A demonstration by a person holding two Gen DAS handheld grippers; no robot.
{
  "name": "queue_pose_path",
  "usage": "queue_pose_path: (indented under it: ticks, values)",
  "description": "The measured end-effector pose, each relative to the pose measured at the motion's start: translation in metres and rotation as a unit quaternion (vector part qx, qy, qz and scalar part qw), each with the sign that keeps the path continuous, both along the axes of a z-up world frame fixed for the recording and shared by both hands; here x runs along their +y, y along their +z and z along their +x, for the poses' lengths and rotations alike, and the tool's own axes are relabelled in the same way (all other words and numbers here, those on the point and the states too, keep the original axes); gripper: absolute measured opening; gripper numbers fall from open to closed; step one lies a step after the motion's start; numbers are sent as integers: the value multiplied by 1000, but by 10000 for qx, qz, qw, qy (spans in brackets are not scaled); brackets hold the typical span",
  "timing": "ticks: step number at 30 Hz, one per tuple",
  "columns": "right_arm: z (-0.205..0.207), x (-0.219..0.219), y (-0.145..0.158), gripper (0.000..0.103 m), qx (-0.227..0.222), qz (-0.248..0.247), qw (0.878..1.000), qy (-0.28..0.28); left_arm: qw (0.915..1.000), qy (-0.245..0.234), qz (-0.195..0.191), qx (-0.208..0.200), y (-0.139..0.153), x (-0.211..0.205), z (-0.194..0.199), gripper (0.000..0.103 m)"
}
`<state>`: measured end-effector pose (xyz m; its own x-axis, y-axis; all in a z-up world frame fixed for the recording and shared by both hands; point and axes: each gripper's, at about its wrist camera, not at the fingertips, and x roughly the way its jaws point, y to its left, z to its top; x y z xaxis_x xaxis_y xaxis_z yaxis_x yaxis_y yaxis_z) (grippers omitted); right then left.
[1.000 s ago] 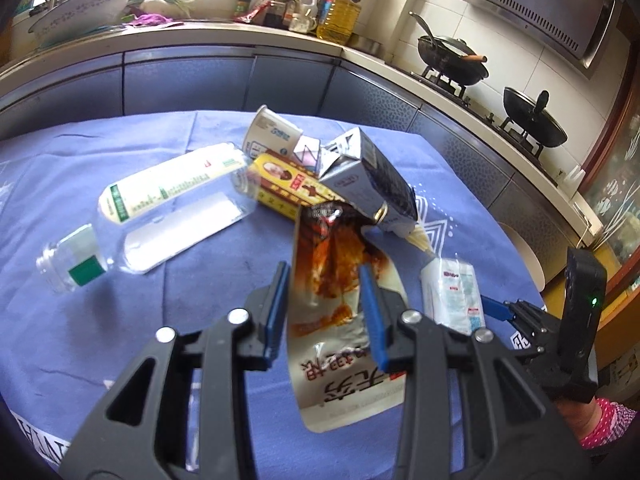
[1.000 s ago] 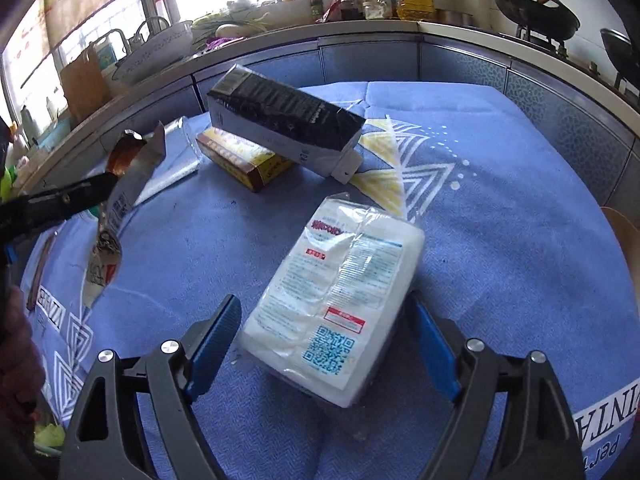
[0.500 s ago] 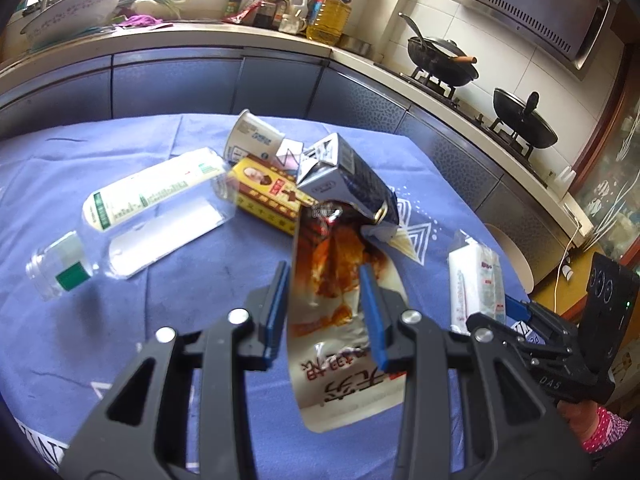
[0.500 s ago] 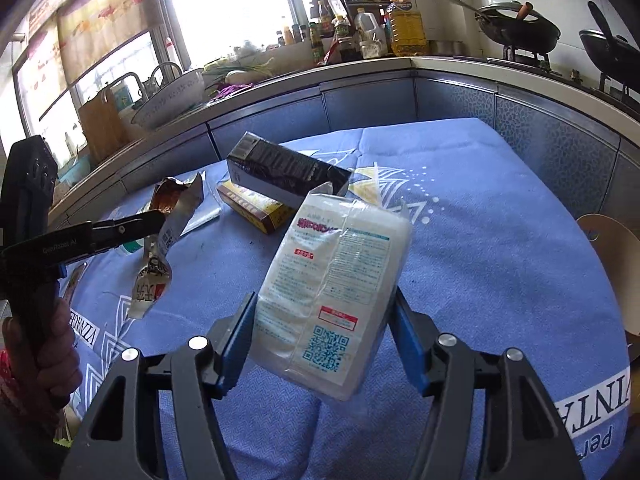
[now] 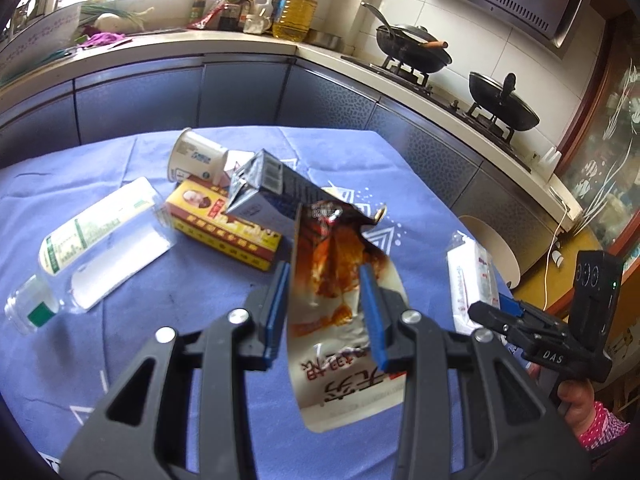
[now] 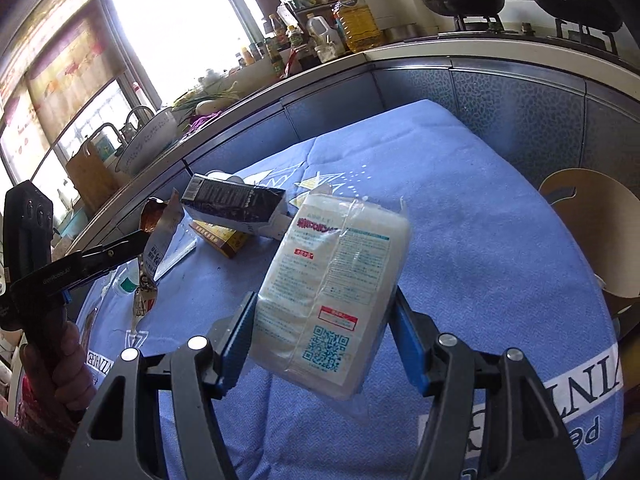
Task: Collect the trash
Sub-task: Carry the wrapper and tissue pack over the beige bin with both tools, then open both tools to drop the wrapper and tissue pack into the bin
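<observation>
Above blue-clothed table (image 6: 500,216): I'm lifting two trash items. L gripper (image 5: 326,292), jaws partly closed, is pinching torn snack pouch (image 5: 340,280); R gripper (image 6: 320,332), jaws just closed wide, is clamping white tissue pack (image 6: 332,280). Carton (image 5: 276,192), yellow box (image 5: 224,224), bottle (image 5: 92,240), cup (image 5: 196,156) are lying behind. Next, prob.: carrying both to a bin w/o slackening.
</observation>
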<state>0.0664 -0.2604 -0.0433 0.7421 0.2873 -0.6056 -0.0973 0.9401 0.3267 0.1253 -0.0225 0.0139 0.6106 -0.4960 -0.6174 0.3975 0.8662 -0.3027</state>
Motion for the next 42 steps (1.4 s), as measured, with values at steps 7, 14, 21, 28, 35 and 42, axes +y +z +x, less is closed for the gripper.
queue_pose_path:
  ticks: [7,14,21,28,35,42]
  values:
    - [-12,-46,14,64,-235,109,9990,-373,9987,-504,89,19,13,-56,15,33]
    - [-28,-153,29,65,-393,233,9900,-1331,9895,-1434,163,-114,34,-166,36,34]
    - [-12,-255,7,66,123,72,9838,-1787,9732,-2276,329,-77,30,-307,62,34]
    - [27,-280,-35,69,751,-94,9844,-1589,9630,-2601,653,275,-9,-401,78,34]
    - [39,-283,-53,85,685,-492,9819,-1698,9581,-2559,946,874,-49,-442,102,41]
    - [19,-280,-35,85,222,-550,9778,-2010,9609,-2523,782,836,-42,-427,97,41]
